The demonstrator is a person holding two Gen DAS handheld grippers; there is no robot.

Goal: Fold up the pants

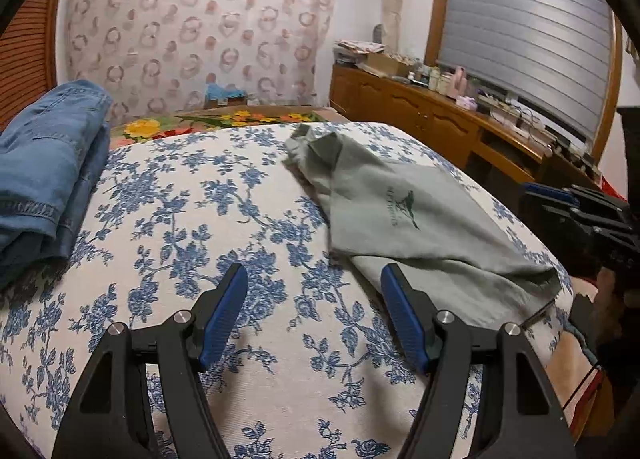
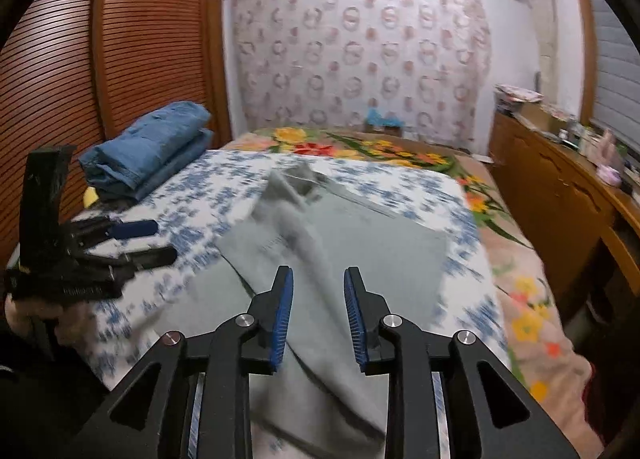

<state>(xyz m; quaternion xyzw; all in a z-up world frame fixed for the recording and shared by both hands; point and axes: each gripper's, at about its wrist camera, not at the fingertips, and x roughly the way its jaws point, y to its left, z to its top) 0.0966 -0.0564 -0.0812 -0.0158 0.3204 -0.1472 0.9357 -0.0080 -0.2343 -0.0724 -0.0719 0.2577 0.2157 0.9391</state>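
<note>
Lying under both open, empty claws, left claw and right claw: grey pants.

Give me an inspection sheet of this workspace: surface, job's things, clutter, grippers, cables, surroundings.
Surface: bed under a blue-flowered white cover, with a bright flowered blanket past its edges.
Job's things: grey-green pants lying rumpled and partly folded on the cover, a dark printed logo facing up.
Clutter: folded blue jeans stacked at the bed's far left.
Grippers: left gripper open over bare cover, beside the pants; right gripper open above the pants, pads not pressing on the cloth.
Cables: nothing seen.
Surroundings: slatted wooden wardrobe doors, patterned curtain, wooden sideboard crowded with small items, shuttered window.
</note>
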